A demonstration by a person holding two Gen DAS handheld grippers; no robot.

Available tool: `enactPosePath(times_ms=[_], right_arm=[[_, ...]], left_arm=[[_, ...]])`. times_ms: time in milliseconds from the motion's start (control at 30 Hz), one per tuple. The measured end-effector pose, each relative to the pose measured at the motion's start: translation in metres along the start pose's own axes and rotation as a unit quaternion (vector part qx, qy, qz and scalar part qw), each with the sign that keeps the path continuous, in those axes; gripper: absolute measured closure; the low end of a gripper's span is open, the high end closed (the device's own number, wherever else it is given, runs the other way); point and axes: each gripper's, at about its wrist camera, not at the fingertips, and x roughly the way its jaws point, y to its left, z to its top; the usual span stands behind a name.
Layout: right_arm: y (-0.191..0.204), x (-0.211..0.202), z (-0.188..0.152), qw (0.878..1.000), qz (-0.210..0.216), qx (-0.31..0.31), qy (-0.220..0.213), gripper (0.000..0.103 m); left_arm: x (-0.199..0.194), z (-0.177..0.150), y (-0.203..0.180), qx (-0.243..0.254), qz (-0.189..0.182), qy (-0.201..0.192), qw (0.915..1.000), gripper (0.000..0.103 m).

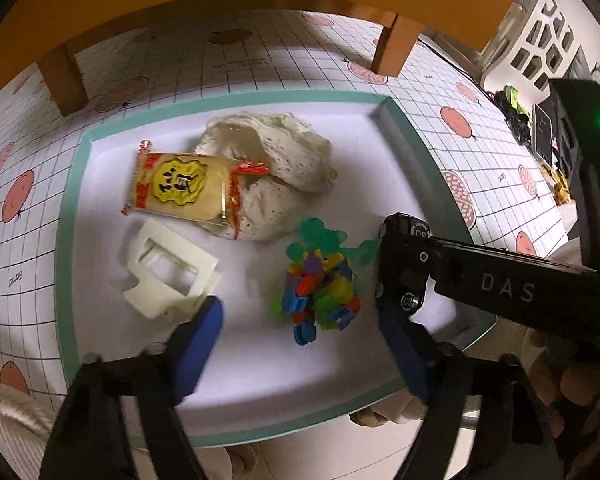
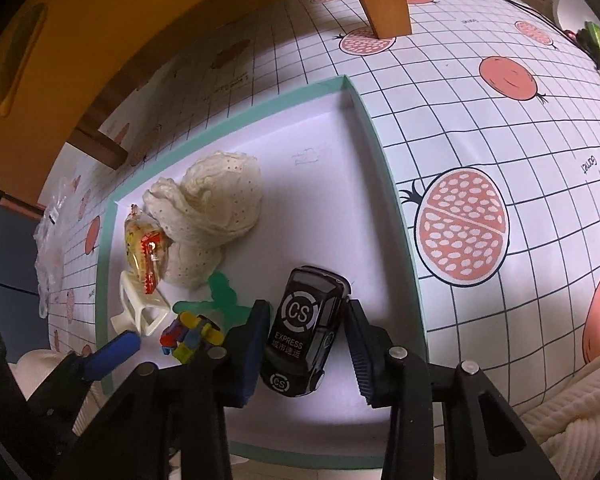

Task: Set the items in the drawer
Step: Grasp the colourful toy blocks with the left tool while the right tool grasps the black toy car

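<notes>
- Nearest, in the right claw (image 2: 306,314): narrow, clamping the black toy car (image 2: 308,332) by both sides, low in the tray (image 2: 384,168) near its right rim.
- Just left: left claw (image 1: 300,332) wide and holding nothing, hanging over the coloured blocks (image 1: 320,292), one finger beside the white clip (image 1: 168,272).
- Further in: snack packet (image 1: 180,188) lying against the cream cloth (image 1: 284,156).
- Farthest: orange wooden unit (image 2: 100,20), probably housing the drawer.
- Step in hand, by judgement: picking up the car.
- Next: lifting it clear of the rim and carrying it up to the drawer without loosening.
</notes>
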Motion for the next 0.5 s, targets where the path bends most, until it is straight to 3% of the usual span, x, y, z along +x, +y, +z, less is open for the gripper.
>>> enactPosePath(times_ms=[67,233,500], right_arm=[[0.0016,0.0014,-0.0001,1.000,-0.001,-0.002,0.001,0.062],[0.0049,0.0024,-0.0016,1.000,-0.003,-0.005,0.006,0.061],[0.0071,0.0030,-0.0069,1.000,-0.004,-0.006,0.019,0.060]], left_arm=[[0.0019,-0.0003,0.0013,0.003,-0.003,0.002,1.0000,0.039],[0.0052,0.0014,0.0024,0.002,-0.019,0.000,0.9998,0.052],[0.0087,0.0034,0.0016,0.011,-0.026,-0.005,0.9996,0.058]])
